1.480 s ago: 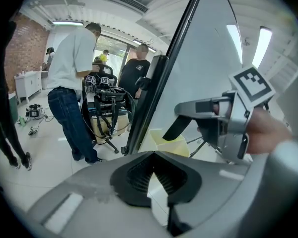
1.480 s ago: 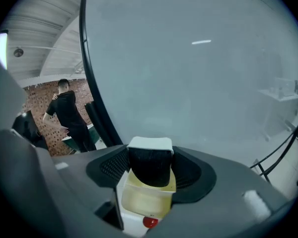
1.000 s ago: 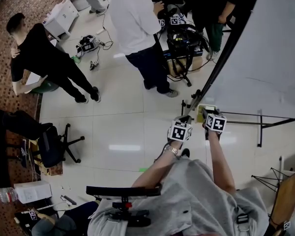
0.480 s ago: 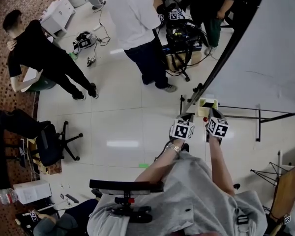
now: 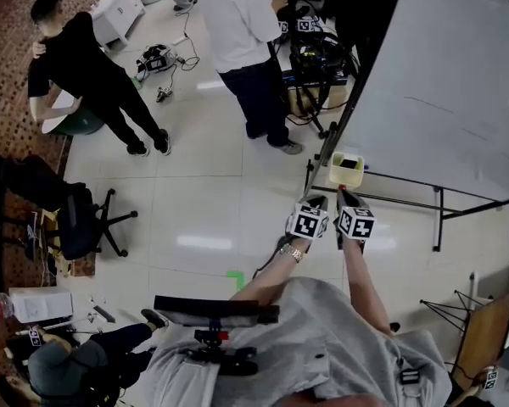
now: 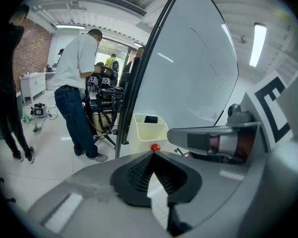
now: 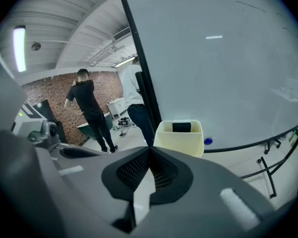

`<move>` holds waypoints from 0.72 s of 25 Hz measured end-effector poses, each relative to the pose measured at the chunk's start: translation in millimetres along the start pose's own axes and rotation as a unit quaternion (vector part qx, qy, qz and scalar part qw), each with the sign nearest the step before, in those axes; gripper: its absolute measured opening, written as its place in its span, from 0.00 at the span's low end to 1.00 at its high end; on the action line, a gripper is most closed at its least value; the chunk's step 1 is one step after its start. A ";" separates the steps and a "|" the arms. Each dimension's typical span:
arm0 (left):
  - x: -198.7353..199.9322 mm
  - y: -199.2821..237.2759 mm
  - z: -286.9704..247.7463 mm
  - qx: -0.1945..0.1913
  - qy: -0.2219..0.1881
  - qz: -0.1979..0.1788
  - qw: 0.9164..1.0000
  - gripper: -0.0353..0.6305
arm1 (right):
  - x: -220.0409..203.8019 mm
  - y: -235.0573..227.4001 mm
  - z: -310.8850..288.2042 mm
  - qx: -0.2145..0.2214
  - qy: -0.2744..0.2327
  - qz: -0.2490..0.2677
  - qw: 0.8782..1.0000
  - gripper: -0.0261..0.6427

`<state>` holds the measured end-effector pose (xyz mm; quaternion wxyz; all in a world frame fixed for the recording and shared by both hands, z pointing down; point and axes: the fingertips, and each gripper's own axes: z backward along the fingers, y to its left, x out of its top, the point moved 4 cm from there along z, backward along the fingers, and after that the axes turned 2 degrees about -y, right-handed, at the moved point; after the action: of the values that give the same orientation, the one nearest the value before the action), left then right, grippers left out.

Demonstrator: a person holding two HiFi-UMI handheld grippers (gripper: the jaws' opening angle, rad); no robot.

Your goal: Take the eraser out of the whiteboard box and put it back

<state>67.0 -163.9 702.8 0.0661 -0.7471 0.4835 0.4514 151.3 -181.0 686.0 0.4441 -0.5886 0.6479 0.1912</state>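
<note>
A pale yellow whiteboard box point(image 5: 346, 173) hangs at the lower left corner of the whiteboard point(image 5: 441, 83), with the black eraser point(image 5: 349, 164) lying inside it. Both grippers hang side by side a little short of the box. My left gripper point(image 5: 319, 200) is shut and holds nothing. My right gripper point(image 5: 342, 195) is shut too, with nothing between its pads. In the right gripper view, box point(image 7: 179, 139) and eraser point(image 7: 182, 127) lie straight ahead of the gripper point(image 7: 149, 151). The left gripper view shows the box point(image 6: 150, 133) beyond the gripper point(image 6: 152, 153) and a small red ball point(image 6: 154, 147).
The whiteboard's black stand legs point(image 5: 437, 219) spread over the floor to the right. A person in a white shirt point(image 5: 237, 24) stands by an equipment cart point(image 5: 318, 58) behind the board. Another person in black point(image 5: 85, 58) and an office chair point(image 5: 76, 227) are at the left.
Both grippers have drawn back from the box, which was right beside the right gripper a second ago. The eraser stays in the box.
</note>
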 end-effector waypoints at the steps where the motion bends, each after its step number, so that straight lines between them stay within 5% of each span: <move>1: -7.5 -11.1 6.1 0.004 -0.003 0.001 1.000 0.06 | -5.4 4.3 12.7 0.010 0.000 0.001 1.000 0.04; 9: -112.4 -95.7 51.4 0.015 0.044 -0.012 0.999 0.06 | -94.3 25.5 99.5 0.069 0.050 -0.010 0.996 0.04; 18: -76.9 -102.5 86.3 0.028 -0.007 -0.027 0.999 0.06 | -77.6 49.9 134.4 0.077 0.013 0.011 0.997 0.04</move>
<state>84.8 -13.1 674.6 0.1025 -0.7545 0.4753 0.4407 145.1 -19.7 662.8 0.4777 -0.5478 0.6728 0.1379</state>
